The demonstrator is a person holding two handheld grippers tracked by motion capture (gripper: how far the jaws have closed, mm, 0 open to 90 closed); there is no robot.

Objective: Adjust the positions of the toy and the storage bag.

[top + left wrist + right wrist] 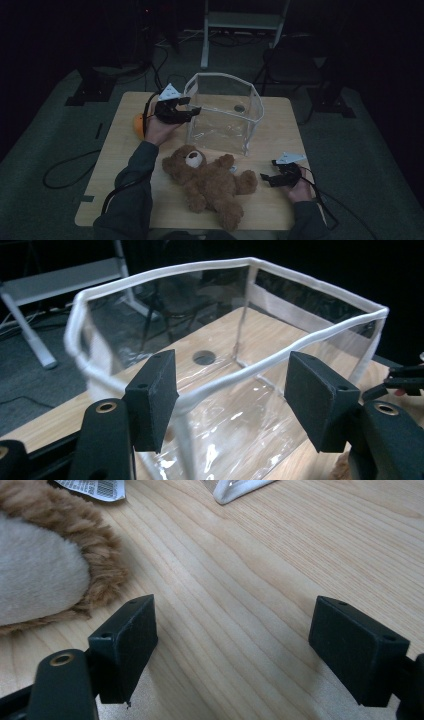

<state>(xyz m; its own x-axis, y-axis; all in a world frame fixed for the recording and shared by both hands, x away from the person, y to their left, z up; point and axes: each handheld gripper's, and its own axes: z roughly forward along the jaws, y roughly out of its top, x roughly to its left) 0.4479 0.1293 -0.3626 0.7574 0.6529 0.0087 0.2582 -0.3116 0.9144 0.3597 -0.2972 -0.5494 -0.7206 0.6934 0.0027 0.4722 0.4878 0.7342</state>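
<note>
Brown teddy bear (210, 182), clear white-trimmed bag (225, 112), seemingly orange ball (137, 123)

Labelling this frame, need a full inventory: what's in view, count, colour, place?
bag: 1, clear with white trim, upright and open, far middle of the table
teddy bear: 1, brown, lying on its back, near middle
orange thing: 1, orange, left of the bag, partly behind the left hand; too hidden to identify
table: 1, light wood, with a round hole seen through the bag
stand: 1, white, on the floor beyond the table
left gripper: 1, black, jaws open at the bag's rim, nothing pinched
right gripper: 1, black, jaws open over bare table by the bear's foot
</note>
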